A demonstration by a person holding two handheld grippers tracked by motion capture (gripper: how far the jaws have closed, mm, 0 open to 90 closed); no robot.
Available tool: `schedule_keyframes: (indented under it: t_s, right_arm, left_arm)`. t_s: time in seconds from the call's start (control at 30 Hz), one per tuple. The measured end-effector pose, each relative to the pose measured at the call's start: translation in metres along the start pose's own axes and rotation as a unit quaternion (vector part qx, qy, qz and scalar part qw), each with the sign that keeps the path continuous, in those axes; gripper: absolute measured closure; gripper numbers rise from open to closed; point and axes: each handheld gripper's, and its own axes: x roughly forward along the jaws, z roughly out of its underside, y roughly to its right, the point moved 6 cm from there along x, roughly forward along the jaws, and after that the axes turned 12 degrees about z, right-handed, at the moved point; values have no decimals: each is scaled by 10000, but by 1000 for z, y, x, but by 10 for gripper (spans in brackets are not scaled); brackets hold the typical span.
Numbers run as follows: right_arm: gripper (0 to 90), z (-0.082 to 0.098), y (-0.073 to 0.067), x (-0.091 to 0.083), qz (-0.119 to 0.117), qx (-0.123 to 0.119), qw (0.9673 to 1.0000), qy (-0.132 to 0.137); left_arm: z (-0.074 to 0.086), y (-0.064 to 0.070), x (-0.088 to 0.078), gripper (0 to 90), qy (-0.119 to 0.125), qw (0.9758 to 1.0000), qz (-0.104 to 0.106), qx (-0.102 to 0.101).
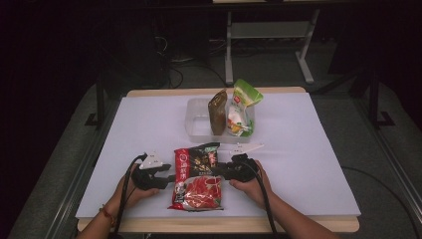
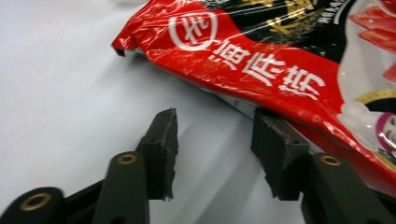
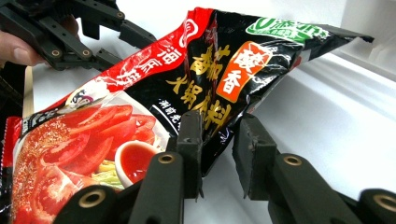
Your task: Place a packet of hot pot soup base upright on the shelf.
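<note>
The red-and-black sauce packet (image 1: 196,178) lies near the tabletop's front edge, between both grippers; glossy, limp and slippery, best pinched at a side seam; the right gripper (image 3: 218,140) straddles its edge, jaws narrowed, contact unclear; the left gripper (image 2: 217,149) stands half-open, empty, one pad just under the packet's edge.

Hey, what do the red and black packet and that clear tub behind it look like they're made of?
The red and black packet looks like thin glossy plastic film: it crinkles and throws bright glare streaks across its print. The tub looks like stiff, translucent plastic with a milky, fairly dull finish; its bottom shows faintly through the walls. Neither is certain from looks alone.
</note>
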Motion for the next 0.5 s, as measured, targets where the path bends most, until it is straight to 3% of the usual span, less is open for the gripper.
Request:
schedule_keyframes:
  t_s: [0.1,0.3,0.5]
  right_arm:
    - [754,-1,-2,-2,53,-59,9999,112]
    - [776,-2,-7,-6,112,-115,9994,292]
    - [785,-3,-9,-9,116,-140,9991,393]
  left_arm:
    - [0,-5,-1,474,74,9999,-78,-129]
    - [1,-10,-4,419,217,9992,42,-330]
    - [-1,-12,-13,348,522,9966,281,-578]
